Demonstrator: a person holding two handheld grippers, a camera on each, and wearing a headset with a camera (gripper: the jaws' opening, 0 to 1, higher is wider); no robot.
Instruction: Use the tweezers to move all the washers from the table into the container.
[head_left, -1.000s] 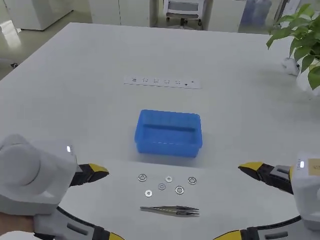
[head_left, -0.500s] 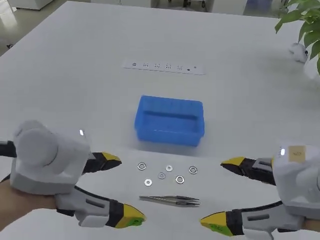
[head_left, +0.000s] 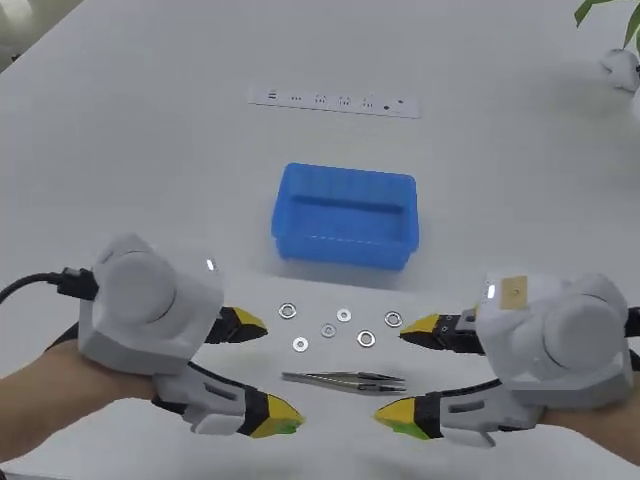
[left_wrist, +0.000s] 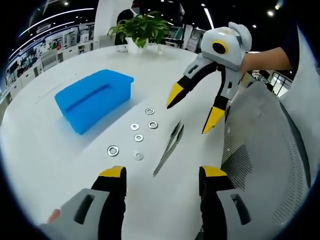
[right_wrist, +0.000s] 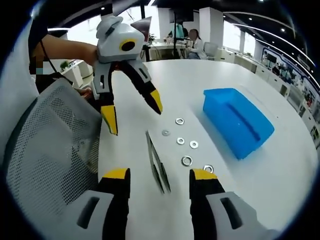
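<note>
Your tweezers (head_left: 343, 379), slim and silver, lie flat at lower centre of the head view, between your left gripper (head_left: 278, 377) and right gripper (head_left: 392, 372). Both grippers have jaws spread wide, holding nothing. Six washers (head_left: 328, 330) lie scattered just above the tweezers. The blue container (head_left: 345, 216) sits at centre, the power strip (head_left: 335, 100) near the top.

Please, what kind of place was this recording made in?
Probably an open-plan office or a lab. The work lies on a large white table with a socket strip, a mesh office chair stands beside it, and a potted plant stands on the table.
</note>
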